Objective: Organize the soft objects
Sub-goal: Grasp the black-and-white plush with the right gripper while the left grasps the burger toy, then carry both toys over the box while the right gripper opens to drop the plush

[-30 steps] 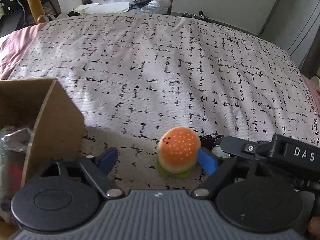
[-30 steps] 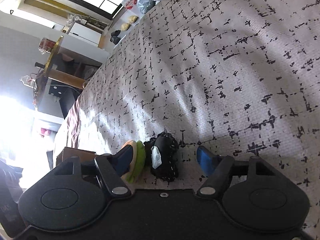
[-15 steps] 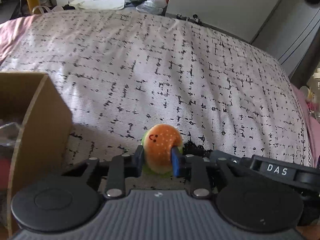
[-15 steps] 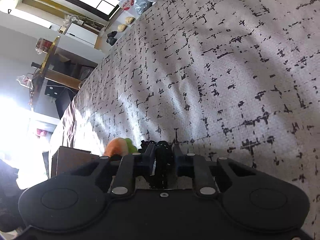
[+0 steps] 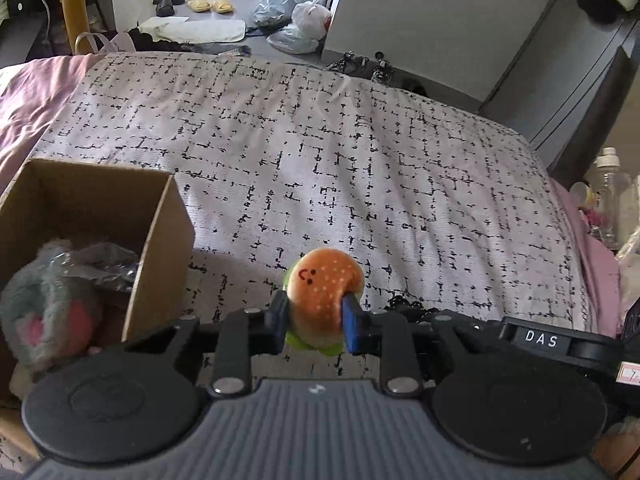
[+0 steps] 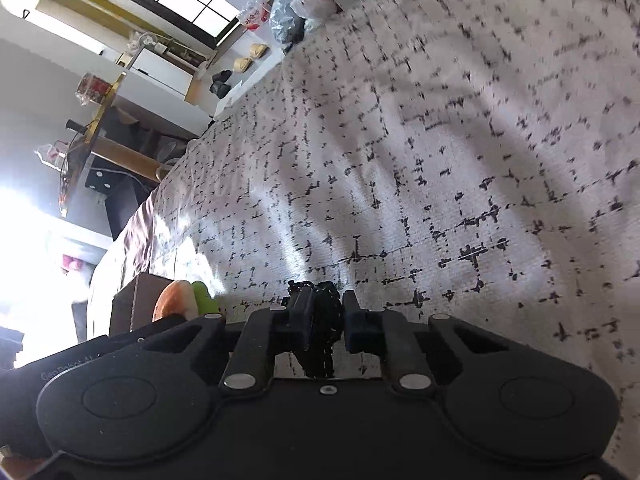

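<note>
Box [image 5: 160,216] immediately left of left gripper [image 5: 314,316], clamped on burger plush [image 5: 324,292]; right gripper [image 6: 325,320], farther off, pinching black soft item [image 6: 322,332].

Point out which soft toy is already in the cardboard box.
The grey furry plush with pink patches, lying inside the cardboard box. The burger plush is clamped in the left claw, outside the box.

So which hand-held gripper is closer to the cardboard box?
Left. The left hand-held gripper, squeezing the burger plush, sits right beside the cardboard box. The right hand-held gripper, clamped on a black soft thing, is farther, beyond the burger.
</note>
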The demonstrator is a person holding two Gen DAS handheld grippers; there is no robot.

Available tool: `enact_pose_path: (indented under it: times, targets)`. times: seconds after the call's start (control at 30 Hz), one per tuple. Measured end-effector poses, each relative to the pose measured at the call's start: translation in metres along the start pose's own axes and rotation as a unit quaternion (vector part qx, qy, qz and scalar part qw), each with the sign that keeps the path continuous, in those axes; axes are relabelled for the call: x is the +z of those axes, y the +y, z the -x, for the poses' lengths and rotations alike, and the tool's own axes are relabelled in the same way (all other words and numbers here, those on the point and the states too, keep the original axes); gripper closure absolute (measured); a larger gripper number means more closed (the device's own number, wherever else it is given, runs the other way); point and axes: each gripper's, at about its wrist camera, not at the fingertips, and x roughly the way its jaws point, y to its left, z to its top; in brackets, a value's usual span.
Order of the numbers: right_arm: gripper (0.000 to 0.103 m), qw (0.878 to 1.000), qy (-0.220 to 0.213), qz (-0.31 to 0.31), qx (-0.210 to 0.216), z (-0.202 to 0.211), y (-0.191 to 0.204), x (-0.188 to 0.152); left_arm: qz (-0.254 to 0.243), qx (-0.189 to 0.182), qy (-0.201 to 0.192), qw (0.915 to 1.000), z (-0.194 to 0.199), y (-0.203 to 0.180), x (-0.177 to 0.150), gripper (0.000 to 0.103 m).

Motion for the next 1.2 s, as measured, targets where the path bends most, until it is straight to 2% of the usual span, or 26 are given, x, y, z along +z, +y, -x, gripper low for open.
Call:
enact_pose_path:
  times: [0.13, 0.6, 1.2]
  targets:
    - [0.088, 1.0, -0.012, 0.019, -0.014, 0.013, 0.017, -0.006, 0.005, -0.007, -0.006, 0.9999, 0.016, 0.008, -0.004, 0.077]
    - [0.088, 0.998, -0.032, 0.049, -0.02, 0.038, 0.067, -0.028, 0.022, -0.02, -0.022, 0.9993, 0.057, 0.042, -0.016, 0.076]
    - [0.088, 0.994, -0.04, 0.1, -0.014, 0.022, 0.148, -0.042, 0.071, -0.005, -0.054, 0.996, 0.09, 0.115, -0.005, 0.076]
